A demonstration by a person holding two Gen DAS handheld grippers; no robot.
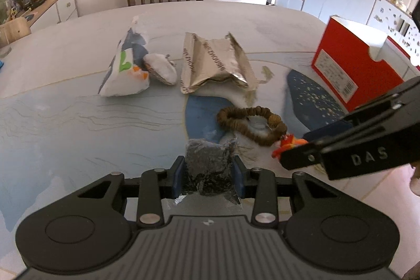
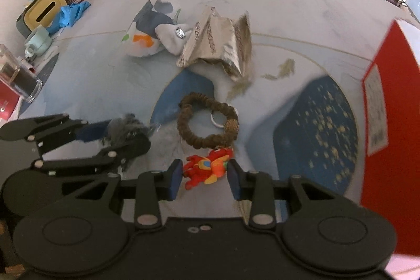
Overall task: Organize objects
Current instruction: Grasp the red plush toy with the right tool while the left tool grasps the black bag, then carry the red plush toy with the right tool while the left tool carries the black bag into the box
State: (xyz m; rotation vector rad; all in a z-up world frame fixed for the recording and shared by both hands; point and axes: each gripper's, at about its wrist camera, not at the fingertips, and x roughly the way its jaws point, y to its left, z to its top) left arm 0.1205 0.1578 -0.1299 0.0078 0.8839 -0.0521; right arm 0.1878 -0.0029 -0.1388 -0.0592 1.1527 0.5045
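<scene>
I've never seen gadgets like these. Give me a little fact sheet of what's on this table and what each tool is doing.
left tool: clamped on a clear packet of dark bits
right tool: closed around a red and orange toy figure
bead bracelet: flat on the table, just beyond the toy
silver foil bag: crumpled, mid-table
printed white bag: left of the foil bag
red box: right side

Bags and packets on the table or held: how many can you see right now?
3. A dark clear packet is between the left gripper's fingers; a white printed bag and a crumpled silver foil bag lie mid-table. Others may be hidden.
</scene>
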